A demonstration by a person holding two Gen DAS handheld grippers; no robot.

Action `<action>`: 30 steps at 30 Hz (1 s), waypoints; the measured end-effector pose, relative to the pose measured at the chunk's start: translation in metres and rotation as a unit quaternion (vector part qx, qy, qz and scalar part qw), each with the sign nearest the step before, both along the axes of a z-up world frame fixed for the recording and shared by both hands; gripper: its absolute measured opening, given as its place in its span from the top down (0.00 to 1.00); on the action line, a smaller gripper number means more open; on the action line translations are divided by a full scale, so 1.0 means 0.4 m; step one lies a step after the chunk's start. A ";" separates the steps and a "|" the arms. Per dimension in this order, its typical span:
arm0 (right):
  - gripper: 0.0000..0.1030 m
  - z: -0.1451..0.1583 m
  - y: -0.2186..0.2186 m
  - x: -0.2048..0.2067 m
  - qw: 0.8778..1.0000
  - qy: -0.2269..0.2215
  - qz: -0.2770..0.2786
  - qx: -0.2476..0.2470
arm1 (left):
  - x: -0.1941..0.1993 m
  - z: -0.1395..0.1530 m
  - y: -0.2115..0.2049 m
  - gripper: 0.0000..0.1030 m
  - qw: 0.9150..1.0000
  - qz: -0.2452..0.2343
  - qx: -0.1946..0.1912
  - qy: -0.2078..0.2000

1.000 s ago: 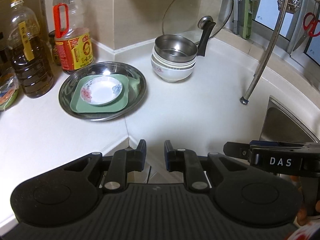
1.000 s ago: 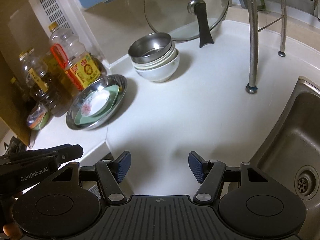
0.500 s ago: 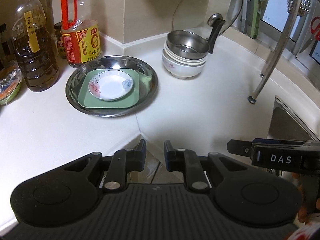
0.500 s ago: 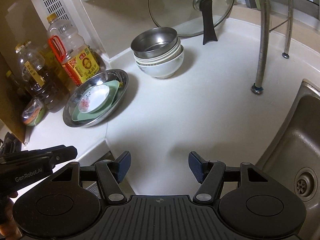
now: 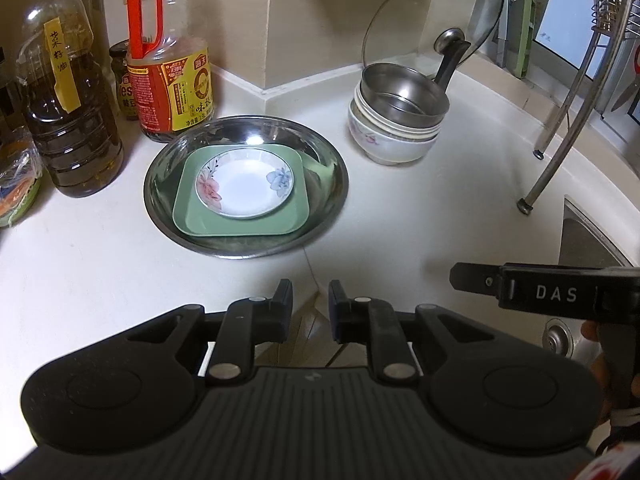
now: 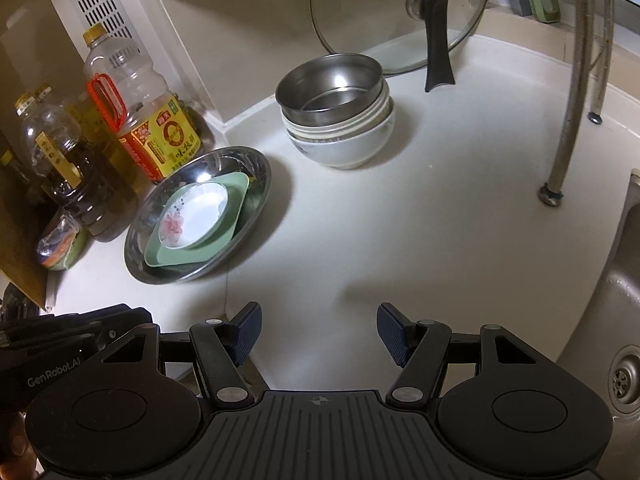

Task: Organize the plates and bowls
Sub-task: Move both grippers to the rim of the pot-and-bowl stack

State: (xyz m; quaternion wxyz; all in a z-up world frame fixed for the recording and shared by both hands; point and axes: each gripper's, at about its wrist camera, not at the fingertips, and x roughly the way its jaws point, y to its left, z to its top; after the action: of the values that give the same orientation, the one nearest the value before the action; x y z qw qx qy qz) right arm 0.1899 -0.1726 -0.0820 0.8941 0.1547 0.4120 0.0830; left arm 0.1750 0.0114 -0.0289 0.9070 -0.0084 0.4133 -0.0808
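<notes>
A wide steel dish (image 5: 328, 168) (image 6: 256, 172) sits on the white counter. In it lies a green square plate (image 5: 244, 224) (image 6: 192, 252) with a small floral saucer (image 5: 245, 183) (image 6: 192, 216) on top. To the right stands a stack of white bowls (image 5: 390, 146) (image 6: 344, 148) with a steel bowl (image 5: 404, 96) (image 6: 332, 84) nested on top. My left gripper (image 5: 310, 304) hovers near the counter's front edge, jaws nearly closed and empty. My right gripper (image 6: 320, 334) is open and empty, well short of the bowls.
Oil bottles (image 5: 168, 60) (image 6: 136, 120) stand behind the steel dish. A glass pot lid (image 5: 436, 20) (image 6: 400, 12) leans on the back wall. A rack's metal legs (image 5: 560, 128) (image 6: 572, 80) and a sink (image 6: 624, 312) are at the right.
Both grippers have moved forward toward the dishes, which now appear larger and nearer. Neither gripper's jaws have changed.
</notes>
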 end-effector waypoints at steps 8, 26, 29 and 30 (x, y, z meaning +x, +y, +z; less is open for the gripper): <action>0.38 -0.006 0.020 0.057 1.000 0.000 -0.018 -0.011 | 0.069 -0.007 0.022 0.84 1.000 -0.018 -0.004 -0.001; 0.38 0.066 -0.096 0.193 0.996 -0.046 -0.077 -0.026 | 0.284 0.048 -0.034 0.84 0.996 -0.073 -0.036 -0.043; 0.38 0.087 -0.122 0.233 0.996 -0.052 -0.069 -0.018 | 0.328 0.061 -0.069 0.84 0.995 -0.079 -0.048 -0.042; 0.38 0.093 -0.130 0.249 0.996 -0.052 -0.068 -0.018 | 0.342 0.065 -0.080 0.84 0.994 -0.081 -0.052 -0.042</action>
State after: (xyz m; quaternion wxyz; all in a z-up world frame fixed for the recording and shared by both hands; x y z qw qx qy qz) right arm 0.2893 -0.2244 -0.0447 0.9206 0.1616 0.3547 0.0224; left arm 0.3120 -0.0207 -0.0028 0.9123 -0.0184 0.3696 -0.1755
